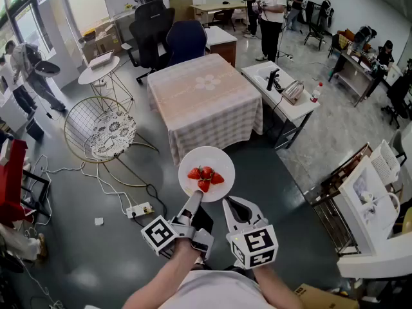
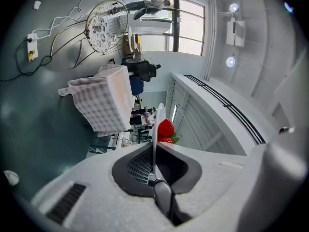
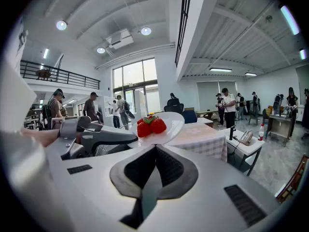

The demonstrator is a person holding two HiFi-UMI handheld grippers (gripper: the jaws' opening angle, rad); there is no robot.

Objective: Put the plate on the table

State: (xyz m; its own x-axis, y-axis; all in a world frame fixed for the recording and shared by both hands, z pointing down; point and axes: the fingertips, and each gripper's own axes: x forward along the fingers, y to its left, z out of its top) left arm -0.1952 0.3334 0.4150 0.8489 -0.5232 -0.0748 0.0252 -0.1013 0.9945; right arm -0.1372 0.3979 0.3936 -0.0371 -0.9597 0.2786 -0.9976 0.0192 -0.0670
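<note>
Left gripper (image 1: 194,197) first: it's clamped on the near rim of the round white plate (image 1: 207,158), and in the left gripper view that rim is seen edge-on, pinched right between the jaws. So the plate is carried by that 1 gripper alone. The right gripper (image 1: 233,205) is held with its jaws pressed together and nothing between them. Its tips are parked just beside the plate's near-right rim, and whether they actually touch it can't be made out.

Scene, going left to right:

- A gold wire chair with a patterned round cushion (image 1: 109,131) is seen at the far left, with a white power strip (image 1: 139,209) lying on the dark floor just in front of it.
- A small round white side table (image 1: 98,71) is set behind the chair, and 2 office chairs, 1 black (image 1: 151,26) and 1 blue (image 1: 186,41), are pushed up at the far side of the big table.
- The plate is held level in the air over the floor at the near side of the square table draped in a pale checked cloth (image 1: 193,105), so it's not set down on it yet. A small pile of red strawberries (image 1: 205,176) is sitting in the middle of the plate.
- A long white desk (image 1: 302,108) is placed just right of the table, and several people (image 1: 271,11) can be seen standing well behind it.
</note>
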